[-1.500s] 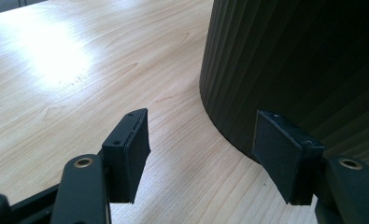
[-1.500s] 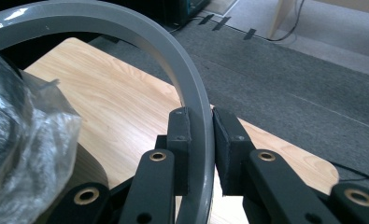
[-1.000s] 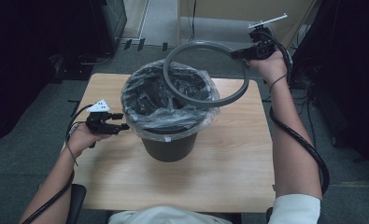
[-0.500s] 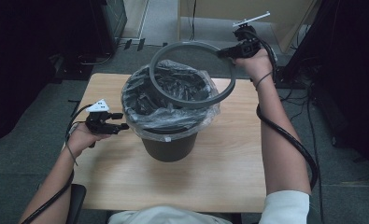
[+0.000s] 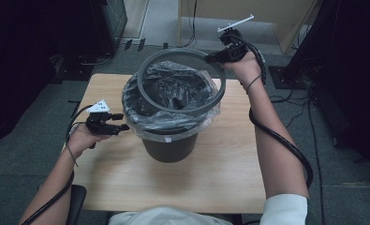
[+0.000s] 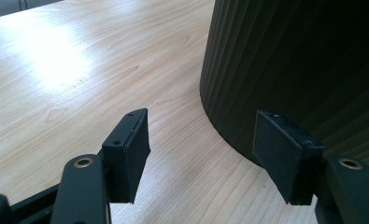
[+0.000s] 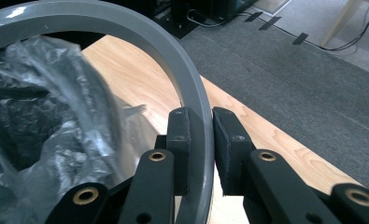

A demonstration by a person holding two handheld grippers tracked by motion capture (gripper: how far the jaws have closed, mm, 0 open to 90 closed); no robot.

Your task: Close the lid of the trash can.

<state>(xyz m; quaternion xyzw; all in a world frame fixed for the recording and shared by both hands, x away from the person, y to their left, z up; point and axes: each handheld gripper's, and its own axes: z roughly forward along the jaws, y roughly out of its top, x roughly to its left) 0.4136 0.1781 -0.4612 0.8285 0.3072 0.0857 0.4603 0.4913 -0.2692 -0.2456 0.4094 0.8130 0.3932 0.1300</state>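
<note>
The right tongs [image 5: 210, 59] pinched a big grey ring [image 5: 182, 108] at its rim. In the right gripper view, the two black pads [image 7: 229, 140] pressed on the ring [image 7: 191, 93] from both sides.

The ring hung tilted over the top of a dark bin [image 5: 169, 145]. Its near side sat low by the bin's front rim, and its far side was higher, at the right tongs. A shiny plastic bag [image 5: 145, 119] lined the bin and folded out over the rim. The bag [image 7: 42, 130] looked crinkly just under the ring.

The bin stood in the middle of the wooden surface [image 5: 220, 178].

The left tongs [image 5: 121, 123] waited just beside the bin, on its left, low over the surface. They were spread apart with nothing between them. In the left gripper view, the ribbed wall of the bin [image 6: 289, 70] rose close in front of the left tongs [image 6: 203, 154].
</note>
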